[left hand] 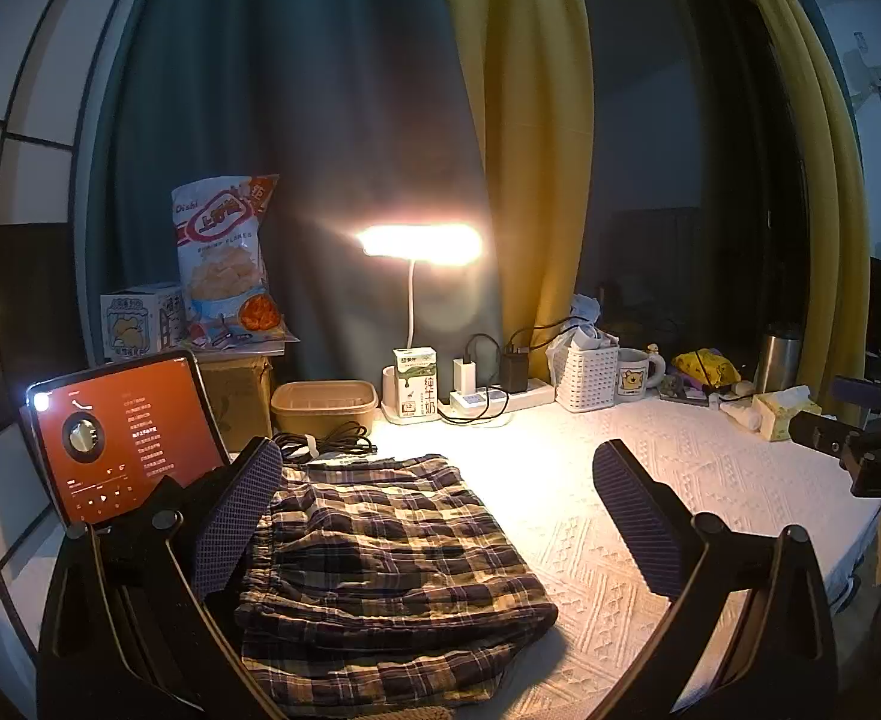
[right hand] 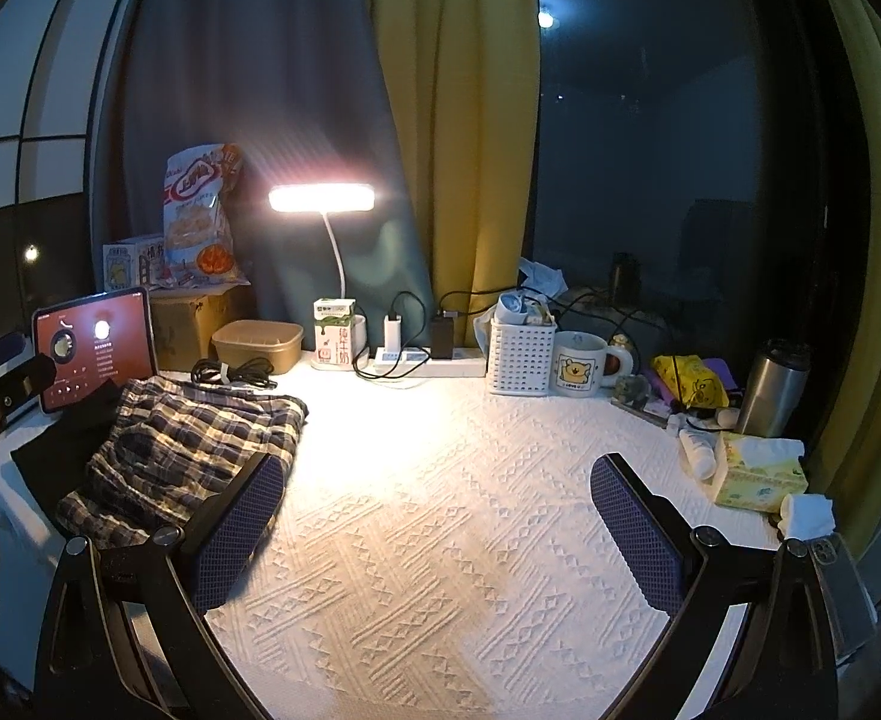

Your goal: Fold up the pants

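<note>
Hovering: both tools hang over the bench with nothing in them, so here's the rundown
Left tool: fingers spread wide apart, empty, looking down on the pants from just above
Right tool: fingers also spread wide, empty, only bare white textured cloth between them
Pants: plaid, folded into a compact stack, lying flat on the bench
Pants vs left tool: they sit between the fingers but hug the left finger, which overlaps their edge; can't tell if it's actually touching. Well apart from the right finger
Pants vs right tool: off to its left, partly behind its left finger, none of it between the fingers
Long axis: runs pretty much straight away from the left tool, near end under the camera, far end toward the curtain
Waistband: gathered elastic edge lies along the side by the left finger
Tablet: propped up, left of the left tool, orange screen lit
Black cable: coiled just past the far end of the pants
Lamp: on, straight ahead of the left tool
Milk carton: under the lamp, beyond the pants
</note>
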`<move>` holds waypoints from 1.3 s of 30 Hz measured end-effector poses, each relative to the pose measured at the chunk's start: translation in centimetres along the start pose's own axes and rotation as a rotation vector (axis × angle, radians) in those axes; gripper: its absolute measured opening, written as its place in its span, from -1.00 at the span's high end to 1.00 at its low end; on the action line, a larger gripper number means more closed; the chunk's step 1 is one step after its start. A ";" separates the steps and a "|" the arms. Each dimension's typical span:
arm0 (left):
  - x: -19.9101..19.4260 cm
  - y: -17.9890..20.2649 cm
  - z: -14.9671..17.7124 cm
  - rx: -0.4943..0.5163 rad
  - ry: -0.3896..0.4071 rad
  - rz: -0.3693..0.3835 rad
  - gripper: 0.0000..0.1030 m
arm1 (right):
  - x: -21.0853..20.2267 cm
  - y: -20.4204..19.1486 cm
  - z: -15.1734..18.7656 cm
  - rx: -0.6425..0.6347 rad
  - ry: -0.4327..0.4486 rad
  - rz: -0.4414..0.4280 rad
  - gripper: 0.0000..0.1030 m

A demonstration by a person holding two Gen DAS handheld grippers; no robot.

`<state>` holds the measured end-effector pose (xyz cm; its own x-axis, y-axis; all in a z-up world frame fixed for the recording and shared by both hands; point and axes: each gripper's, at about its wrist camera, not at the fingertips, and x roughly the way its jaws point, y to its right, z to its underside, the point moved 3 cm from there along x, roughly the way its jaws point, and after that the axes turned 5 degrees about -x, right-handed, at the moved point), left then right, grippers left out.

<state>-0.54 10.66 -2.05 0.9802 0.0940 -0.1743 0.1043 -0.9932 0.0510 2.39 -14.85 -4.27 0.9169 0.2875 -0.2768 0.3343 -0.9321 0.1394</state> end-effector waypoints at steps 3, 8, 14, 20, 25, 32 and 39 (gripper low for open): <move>0.0 0.0 0.0 -0.001 0.003 -0.002 -0.99 | -0.1 0.1 0.0 0.000 0.002 0.001 -1.00; -0.2 -0.1 -0.1 0.001 0.011 -0.004 -0.99 | -0.1 0.2 0.0 0.000 0.001 0.000 -1.00; -0.3 -0.1 -0.1 0.002 0.013 -0.008 -0.99 | -0.1 0.4 -0.1 -0.004 0.002 0.000 -1.00; -0.4 -0.3 -0.2 -0.002 0.018 -0.005 -0.99 | -0.2 0.4 -0.1 -0.005 -0.001 -0.001 -1.00; -0.4 -0.2 -0.2 -0.001 0.018 -0.010 -0.99 | -0.2 0.5 -0.1 -0.002 0.000 0.000 -1.00; -0.5 -0.6 -0.5 -0.005 0.022 -0.026 -0.99 | -0.4 0.5 -0.3 0.002 0.000 0.004 -1.00; -0.6 -0.6 -0.4 -0.004 0.023 -0.022 -0.99 | -0.4 0.3 -0.4 0.004 0.003 0.006 -1.00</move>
<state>-1.15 11.21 -1.56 0.9812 0.1179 -0.1526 0.1269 -0.9906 0.0509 2.24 -15.19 -3.69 0.9195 0.2831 -0.2729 0.3284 -0.9346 0.1370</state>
